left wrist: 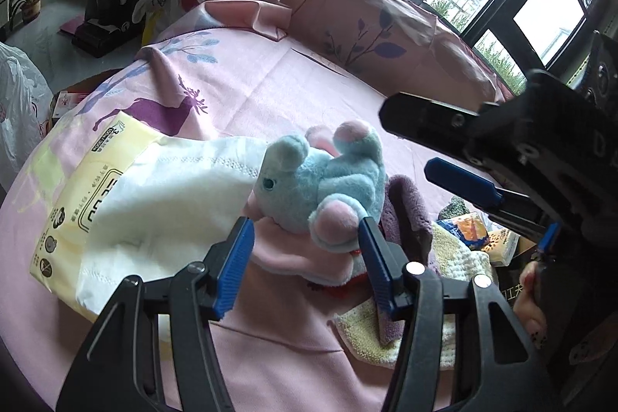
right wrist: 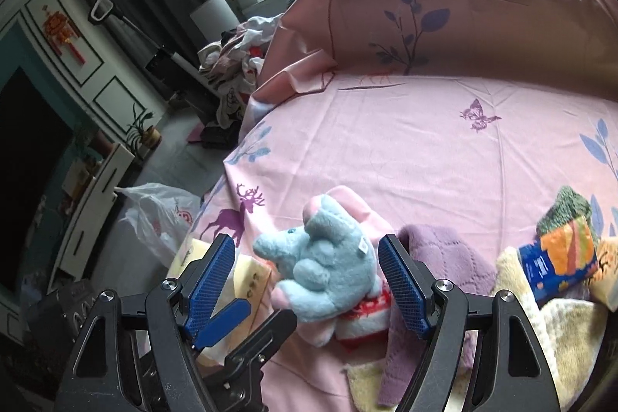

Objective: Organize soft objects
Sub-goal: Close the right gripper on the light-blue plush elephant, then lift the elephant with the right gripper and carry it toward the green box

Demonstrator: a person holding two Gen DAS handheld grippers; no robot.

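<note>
A blue and pink plush toy (left wrist: 324, 180) lies on a pink folded cloth (left wrist: 293, 253) on the pink bed sheet. My left gripper (left wrist: 305, 238) is open, its blue pads on either side of the toy's near end. My right gripper (right wrist: 307, 269) is open too, with the same toy (right wrist: 328, 265) between its pads. The right gripper also shows at the right of the left wrist view (left wrist: 444, 149). A purple towel (right wrist: 444, 257) and a cream towel (left wrist: 390, 334) lie beside the toy. A red and white soft item (right wrist: 363, 319) sits under it.
A yellow tissue pack (left wrist: 77, 195) with a white cloth (left wrist: 162, 203) over it lies left of the toy. Small printed packs (right wrist: 560, 257) sit at the right. A pink pillow (right wrist: 463, 18) stands at the back. A plastic bag (right wrist: 154, 215) lies on the floor beside the bed.
</note>
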